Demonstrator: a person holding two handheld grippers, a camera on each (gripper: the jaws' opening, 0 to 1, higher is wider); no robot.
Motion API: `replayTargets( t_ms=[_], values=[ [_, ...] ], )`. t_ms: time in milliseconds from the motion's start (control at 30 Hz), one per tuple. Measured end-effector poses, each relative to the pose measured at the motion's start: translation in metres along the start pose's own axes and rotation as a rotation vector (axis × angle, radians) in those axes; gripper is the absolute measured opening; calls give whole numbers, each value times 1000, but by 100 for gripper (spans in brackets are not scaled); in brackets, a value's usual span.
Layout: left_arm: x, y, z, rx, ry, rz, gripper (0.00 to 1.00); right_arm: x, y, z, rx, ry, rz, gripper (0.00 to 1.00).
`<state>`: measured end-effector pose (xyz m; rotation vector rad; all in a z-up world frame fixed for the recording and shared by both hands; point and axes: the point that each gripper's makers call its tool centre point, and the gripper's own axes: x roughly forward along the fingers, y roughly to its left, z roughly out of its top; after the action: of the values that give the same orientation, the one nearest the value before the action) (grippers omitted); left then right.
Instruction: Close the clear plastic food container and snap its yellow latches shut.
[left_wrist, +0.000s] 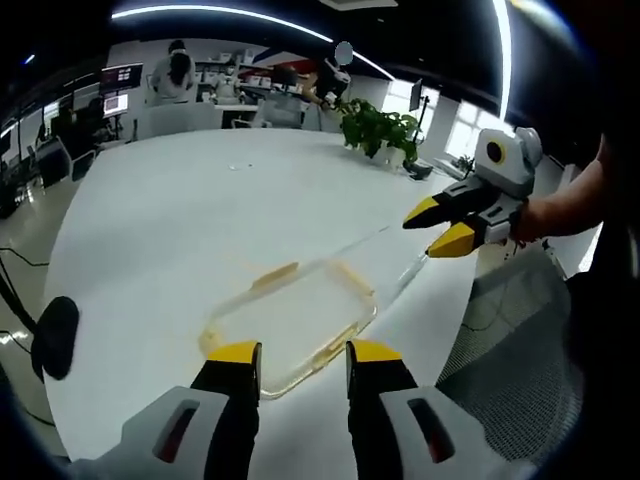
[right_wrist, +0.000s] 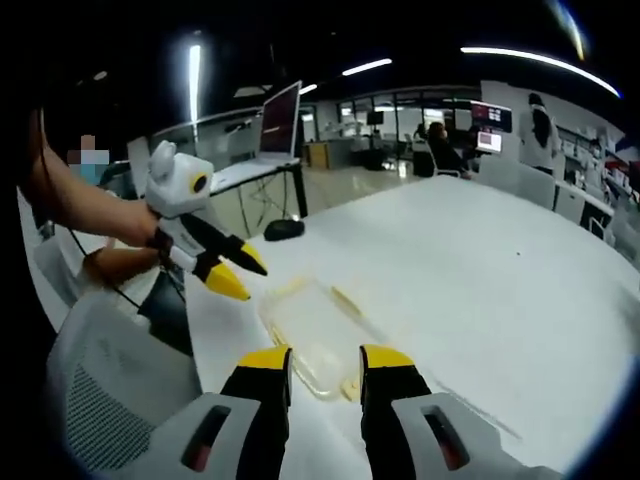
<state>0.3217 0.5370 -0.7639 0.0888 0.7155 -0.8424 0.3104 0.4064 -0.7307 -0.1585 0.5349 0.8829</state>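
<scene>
The clear plastic container (left_wrist: 290, 320) lies on the white table (left_wrist: 200, 220), with yellow latches (left_wrist: 275, 275) along its rim. A faint clear lid (left_wrist: 385, 262) slants up from its right side towards my right gripper (left_wrist: 425, 237), whose jaws stand open beside the lid's edge. My left gripper (left_wrist: 305, 352) is open just short of the container's near rim. In the right gripper view the container (right_wrist: 310, 325) sits just beyond my open right gripper (right_wrist: 325, 357). The left gripper (right_wrist: 250, 281) hovers open at the container's left end.
A grey mesh chair (left_wrist: 510, 340) stands at the table's edge, with a person's arm (right_wrist: 90, 215) above the chair (right_wrist: 110, 400). A potted plant (left_wrist: 380, 125) stands at the far side. A dark object (left_wrist: 55, 335) sits by the left edge. An open laptop (right_wrist: 280, 120) sits on another desk.
</scene>
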Motion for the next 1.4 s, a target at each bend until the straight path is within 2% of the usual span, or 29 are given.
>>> replayTargets(
  t_ms=[67,200,533,833,1400],
  values=[
    [0,2,1,2,0,-3,32,2,1,-1,-47,14,4,25],
    [2,7,-4,24,30,-7,32,6,1,-5,-72,29,6,25],
    [8,11,-10,62,67,-22,32,11,-3,-16,-70,66,0,25],
    [15,14,-7,86,83,-42,32,17,-14,-9,-51,70,-20,25],
    [20,27,-13,153,147,-68,32,28,-18,-17,-98,143,-12,25]
  ],
)
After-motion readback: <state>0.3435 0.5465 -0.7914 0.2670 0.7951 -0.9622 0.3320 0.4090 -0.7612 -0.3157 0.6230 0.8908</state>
